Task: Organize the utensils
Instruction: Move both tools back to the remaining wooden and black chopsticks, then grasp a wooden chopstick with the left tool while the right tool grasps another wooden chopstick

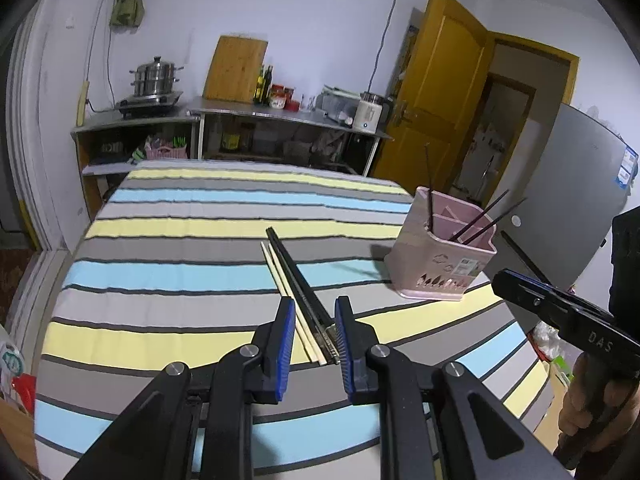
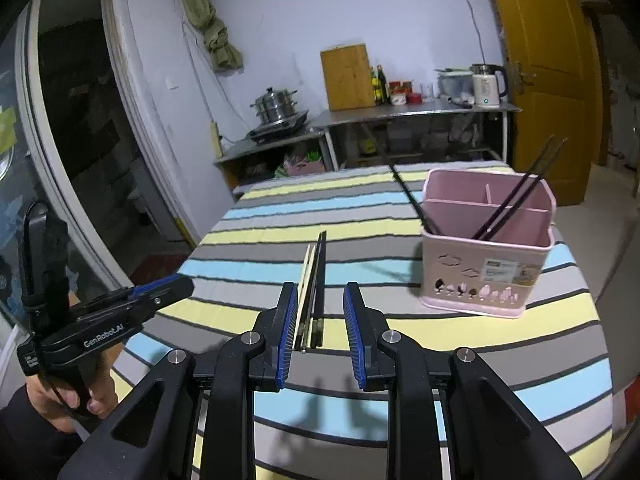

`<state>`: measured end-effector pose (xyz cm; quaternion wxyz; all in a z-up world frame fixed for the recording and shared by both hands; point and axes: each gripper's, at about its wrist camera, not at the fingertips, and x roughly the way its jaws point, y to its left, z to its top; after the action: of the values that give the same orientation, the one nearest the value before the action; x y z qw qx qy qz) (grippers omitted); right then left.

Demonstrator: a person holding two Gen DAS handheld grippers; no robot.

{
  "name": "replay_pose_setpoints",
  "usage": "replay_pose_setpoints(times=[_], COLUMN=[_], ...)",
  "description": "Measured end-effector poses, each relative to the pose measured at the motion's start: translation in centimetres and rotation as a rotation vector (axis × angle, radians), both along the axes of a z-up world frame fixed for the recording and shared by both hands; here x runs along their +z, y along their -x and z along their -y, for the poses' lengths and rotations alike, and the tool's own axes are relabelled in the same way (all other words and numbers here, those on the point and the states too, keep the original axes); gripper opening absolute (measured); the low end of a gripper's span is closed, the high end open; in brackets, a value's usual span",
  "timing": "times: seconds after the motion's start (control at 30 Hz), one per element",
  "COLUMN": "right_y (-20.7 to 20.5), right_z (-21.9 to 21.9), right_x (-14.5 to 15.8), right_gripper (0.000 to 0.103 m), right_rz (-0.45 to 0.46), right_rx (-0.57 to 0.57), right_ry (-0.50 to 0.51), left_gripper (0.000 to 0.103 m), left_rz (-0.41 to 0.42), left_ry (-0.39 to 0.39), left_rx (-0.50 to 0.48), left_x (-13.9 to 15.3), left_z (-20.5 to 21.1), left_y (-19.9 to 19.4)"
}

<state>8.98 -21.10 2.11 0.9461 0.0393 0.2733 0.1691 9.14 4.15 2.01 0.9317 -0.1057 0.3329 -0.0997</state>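
- Chopsticks (image 1: 296,292) lie side by side on the striped cloth (image 1: 160,240), two pale and two black, running away from both cameras.
- Left gripper (image 1: 316,330) hangs just above their near ends; the sticks show in the gap between the blue pads (image 1: 285,340), which stand apart and touch nothing, so it holds nothing.
- Right gripper (image 2: 320,322) frames the same ends; the sticks sit nearer its left pad (image 2: 289,328), apart from the other, and it too is parted and empty.
- Pink holder (image 2: 486,240) stands on the cloth to the right of the sticks, well apart from both grippers, with three black chopsticks leaning inside.
- Both grippers tilt downward toward the cloth.
- Each is held by a hand (image 2: 68,396) on a pistol-style grip; the left one shows at the left edge of the right view, the right gripper at the right edge of the left view.
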Motion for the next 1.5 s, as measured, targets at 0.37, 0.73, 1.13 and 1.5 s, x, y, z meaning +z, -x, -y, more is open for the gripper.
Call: replay_pose_setpoints(times=[0.37,0.73,1.13,1.5], right_y=[-4.2,-7.4,-8.4,-8.6], right_z=[-1.6,-2.9,-2.2,-2.2], right_x=[-3.4,-6.0,-6.8,-7.0], right_gripper=[0.024,0.024,0.024,0.024], right_rz=[-0.097,-0.168,-0.190,-0.199], right_rx=[0.030,0.056,0.046,0.043], right_ry=[0.040,0.066,0.065,0.058], left_gripper=[0.020,0.020,0.020,0.022], left_rz=[-0.106,-0.182,-0.231,-0.201], left_ry=[0.022,0.035,-0.016,-0.135], left_rx=[0.042,0.074,0.085,0.077], left_x=[-5.3,-9.4,-12.4,-12.4], left_z=[-1.1,-1.4,-0.3,0.8], left_y=[-6.9,-15.0,-17.5,-17.2])
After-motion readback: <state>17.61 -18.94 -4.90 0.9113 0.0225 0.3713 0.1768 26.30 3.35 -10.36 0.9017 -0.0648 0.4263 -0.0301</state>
